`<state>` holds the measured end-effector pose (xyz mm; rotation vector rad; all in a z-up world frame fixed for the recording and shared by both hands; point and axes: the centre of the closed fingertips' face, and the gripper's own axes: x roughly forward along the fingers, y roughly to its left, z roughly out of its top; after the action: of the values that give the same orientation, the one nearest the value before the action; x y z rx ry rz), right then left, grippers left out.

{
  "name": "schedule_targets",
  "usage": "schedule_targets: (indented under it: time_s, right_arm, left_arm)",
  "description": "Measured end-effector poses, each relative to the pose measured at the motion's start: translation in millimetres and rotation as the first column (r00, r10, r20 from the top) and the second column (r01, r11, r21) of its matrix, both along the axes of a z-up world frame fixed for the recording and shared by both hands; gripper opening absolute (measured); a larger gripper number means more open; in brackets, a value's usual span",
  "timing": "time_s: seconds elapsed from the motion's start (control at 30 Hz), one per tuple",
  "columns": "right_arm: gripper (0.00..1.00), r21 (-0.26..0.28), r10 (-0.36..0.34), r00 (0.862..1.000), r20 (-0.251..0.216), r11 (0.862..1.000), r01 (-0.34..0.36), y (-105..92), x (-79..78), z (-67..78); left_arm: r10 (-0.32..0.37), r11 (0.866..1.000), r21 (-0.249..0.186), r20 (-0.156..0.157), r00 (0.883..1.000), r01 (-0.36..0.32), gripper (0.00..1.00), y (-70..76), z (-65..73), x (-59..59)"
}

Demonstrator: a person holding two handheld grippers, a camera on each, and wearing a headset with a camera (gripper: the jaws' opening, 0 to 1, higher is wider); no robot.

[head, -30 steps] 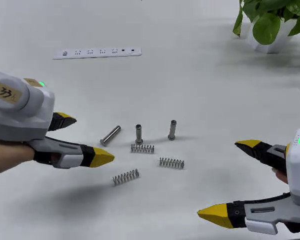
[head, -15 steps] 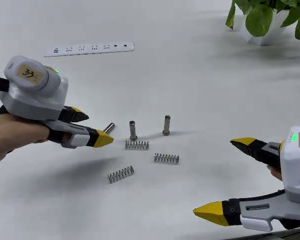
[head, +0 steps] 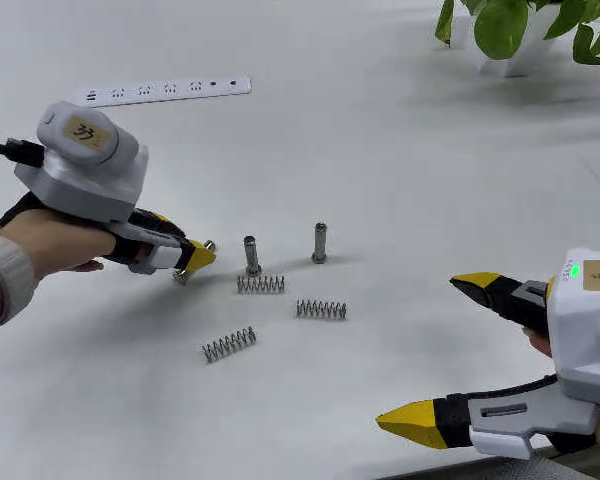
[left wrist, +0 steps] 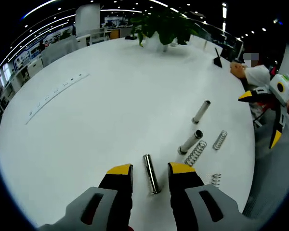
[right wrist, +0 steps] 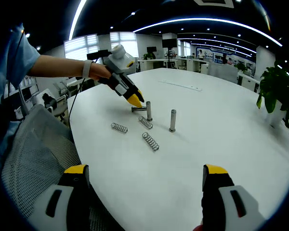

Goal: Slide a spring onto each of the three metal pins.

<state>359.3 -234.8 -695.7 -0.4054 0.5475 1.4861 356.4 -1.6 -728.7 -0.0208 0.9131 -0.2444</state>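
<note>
**Three pins and three springs, lying apart on the counter**

The left hand-held gripper (left wrist: 151,169) is sitting low over the white counter (head: 380,150). Its jaws are standing partly apart and straddling one lying pin (left wrist: 149,163). A gap is showing on either side, so it is gripping nothing. Just past its tips two more pins are standing upright, the near pin (head: 250,255) and the far pin (head: 320,243), making three pins in all.

Three springs are lying loose on their sides. The first spring (head: 260,285) is lying at the foot of the near pin. The second spring (head: 321,309) is lying farther toward the right hand-held gripper (head: 430,352). The third spring (head: 228,344) is lying apart from both, nearer the person.

The right hand-held gripper is hovering well apart from all six pieces, with its jaws spread wide and holding nothing.

A power strip (head: 160,90) is lying beyond the left hand-held gripper.
</note>
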Motion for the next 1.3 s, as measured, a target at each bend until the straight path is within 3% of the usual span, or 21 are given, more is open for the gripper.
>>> schedule_targets:
  time_s: [0.13,0.43,0.47,0.5,0.53,0.57,0.7,0.87,1.03,1.17,1.3]
  right_arm:
    - [0.99,0.001,-0.005,1.0,-0.004,1.0,0.005,-0.7,-0.5,-0.3]
    - [0.99,0.015,-0.02,1.0,0.0,1.0,0.02,-1.7,1.9,2.7]
    - [0.99,0.017,-0.021,1.0,0.0,1.0,0.021,-1.7,2.1,3.1]
    - [0.99,0.019,-0.022,1.0,0.001,1.0,0.022,-1.6,2.4,3.6]
    - [0.99,0.02,-0.024,1.0,0.001,1.0,0.023,-1.5,2.6,3.9]
    - [0.99,0.023,-0.024,1.0,0.0,0.999,0.024,-1.3,2.6,4.1]
    - [0.99,0.026,-0.022,1.0,0.001,0.999,0.022,-0.5,1.9,4.2]
    - [0.99,0.031,-0.02,1.0,0.003,0.999,0.02,0.7,0.9,5.2]
    - [0.99,0.033,-0.022,1.0,0.003,0.999,0.022,0.7,0.2,5.7]
    - [0.99,0.032,-0.021,1.0,0.004,0.999,0.02,0.5,-0.4,5.6]
    - [0.99,0.03,-0.021,1.0,0.005,0.999,0.021,-0.3,-0.6,5.7]
  left_arm:
    - [0.005,1.0,0.005,-0.022,1.0,-0.004,0.26,3.0,-6.4,4.7]
    - [-0.002,1.0,0.023,-0.112,0.994,0.005,0.18,5.6,-23.4,11.2]
    - [-0.003,1.0,0.029,-0.099,0.995,0.006,0.17,5.7,-20.7,13.9]
    - [0.001,1.0,0.028,-0.12,0.993,0.002,0.16,4.0,-21.0,11.8]
    - [-0.001,0.999,0.037,-0.121,0.993,0.006,0.16,3.4,-20.1,12.5]
    - [-0.026,0.996,0.078,-0.143,0.989,0.038,0.15,5.4,-20.2,10.4]
    - [-0.05,0.989,0.125,-0.19,0.981,0.075,0.14,3.2,-20.1,10.2]
    - [-0.094,0.966,0.212,-0.25,0.964,0.149,0.13,3.1,-21.7,11.1]
    - [-0.085,0.961,0.226,-0.301,0.95,0.157,0.11,3.4,-23.5,12.4]
    - [-0.047,0.967,0.221,-0.331,0.942,0.125,0.1,2.4,-22.3,10.4]
    - [-0.024,0.972,0.213,-0.33,0.944,0.1,0.09,0.1,-19.6,4.9]
